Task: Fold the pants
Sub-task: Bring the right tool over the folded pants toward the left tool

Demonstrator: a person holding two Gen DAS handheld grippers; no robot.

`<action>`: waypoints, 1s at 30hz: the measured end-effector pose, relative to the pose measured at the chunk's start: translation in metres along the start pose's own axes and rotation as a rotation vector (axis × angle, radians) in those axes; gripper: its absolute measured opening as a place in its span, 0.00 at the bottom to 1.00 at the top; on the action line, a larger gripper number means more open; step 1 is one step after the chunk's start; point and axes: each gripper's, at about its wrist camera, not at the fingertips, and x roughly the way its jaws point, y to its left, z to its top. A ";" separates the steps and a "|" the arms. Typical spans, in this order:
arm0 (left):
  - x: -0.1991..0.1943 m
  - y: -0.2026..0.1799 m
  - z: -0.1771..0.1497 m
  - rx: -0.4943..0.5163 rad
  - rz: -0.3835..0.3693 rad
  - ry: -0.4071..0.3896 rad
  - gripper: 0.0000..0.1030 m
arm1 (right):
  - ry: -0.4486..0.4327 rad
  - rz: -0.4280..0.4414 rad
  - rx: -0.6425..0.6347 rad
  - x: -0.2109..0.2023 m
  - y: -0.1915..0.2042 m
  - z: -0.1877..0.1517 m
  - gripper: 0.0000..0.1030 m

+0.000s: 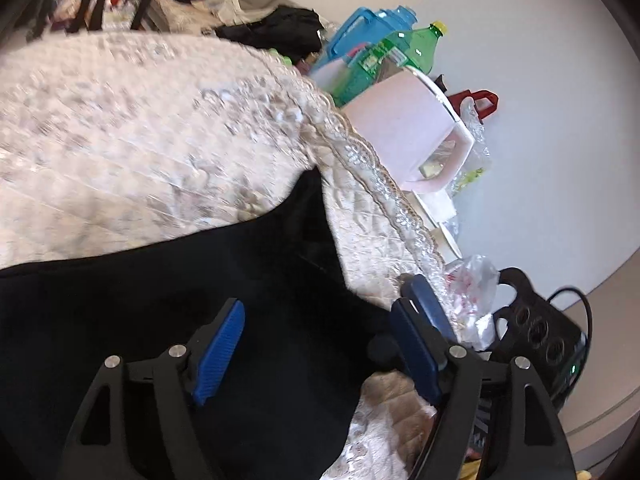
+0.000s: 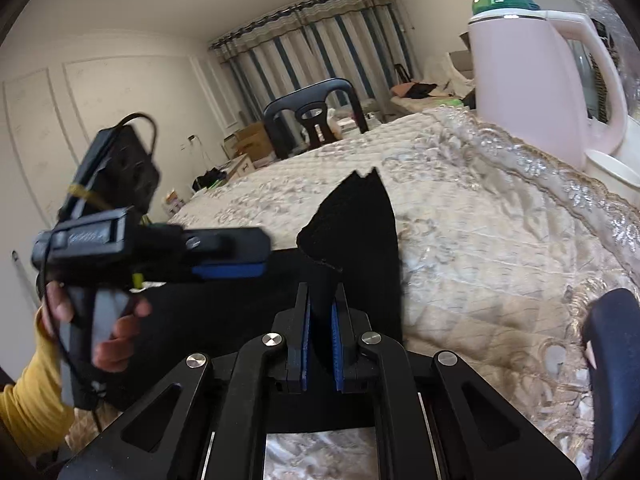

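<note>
Black pants (image 1: 160, 280) lie on a cream quilted bedspread (image 1: 120, 120). My left gripper (image 1: 320, 300) is open above the dark cloth, its blue pads (image 1: 220, 352) wide apart with nothing pinched between them. In the right wrist view my right gripper (image 2: 322, 296) is shut on a fold of the black pants (image 2: 360, 220), and a corner of the cloth stands up beyond the fingertips. The left gripper (image 2: 256, 256) also shows there at the left, held by a hand with a yellow sleeve (image 2: 24, 408), just over the pants.
A pink kettle (image 1: 400, 128) (image 2: 520, 72), a green bottle (image 1: 404, 48) and a blue jug (image 1: 360, 28) crowd the bed's edge by the wall. A black power strip (image 1: 540, 328) and a plastic bag (image 1: 472, 280) lie below. A black chair (image 2: 312, 112) stands past the bed.
</note>
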 end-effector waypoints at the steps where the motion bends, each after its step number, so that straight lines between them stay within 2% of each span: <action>1: 0.004 0.004 0.001 -0.019 -0.025 0.013 0.77 | 0.002 0.010 -0.006 0.000 0.003 -0.001 0.08; 5: 0.011 0.015 0.005 -0.093 -0.094 0.019 0.78 | 0.017 0.032 -0.030 0.002 0.011 -0.007 0.08; 9: 0.011 0.022 0.005 -0.117 -0.056 0.007 0.78 | 0.021 0.043 -0.066 0.000 0.022 -0.011 0.08; 13: 0.010 0.033 0.001 -0.165 -0.069 0.020 0.77 | 0.025 0.063 -0.097 0.003 0.032 -0.012 0.08; 17: -0.002 0.036 -0.004 -0.167 -0.023 -0.003 0.75 | 0.036 0.080 -0.103 0.008 0.038 -0.016 0.08; 20: -0.013 0.037 -0.006 -0.150 -0.002 -0.022 0.65 | 0.039 0.099 -0.112 0.006 0.046 -0.020 0.08; 21: -0.016 0.036 -0.008 -0.141 0.010 -0.026 0.58 | 0.039 0.102 -0.118 0.007 0.049 -0.021 0.08; 23: -0.020 0.034 -0.010 -0.115 0.039 -0.032 0.43 | 0.039 0.115 -0.120 0.009 0.053 -0.021 0.08; 25: -0.025 0.033 -0.013 -0.088 0.087 -0.045 0.17 | 0.038 0.123 -0.122 0.012 0.056 -0.020 0.08; 27: -0.031 0.035 -0.015 -0.078 0.111 -0.056 0.11 | 0.041 0.132 -0.122 0.012 0.060 -0.022 0.08; 30: -0.043 0.043 -0.019 -0.095 0.110 -0.078 0.09 | 0.050 0.155 -0.118 0.016 0.067 -0.023 0.08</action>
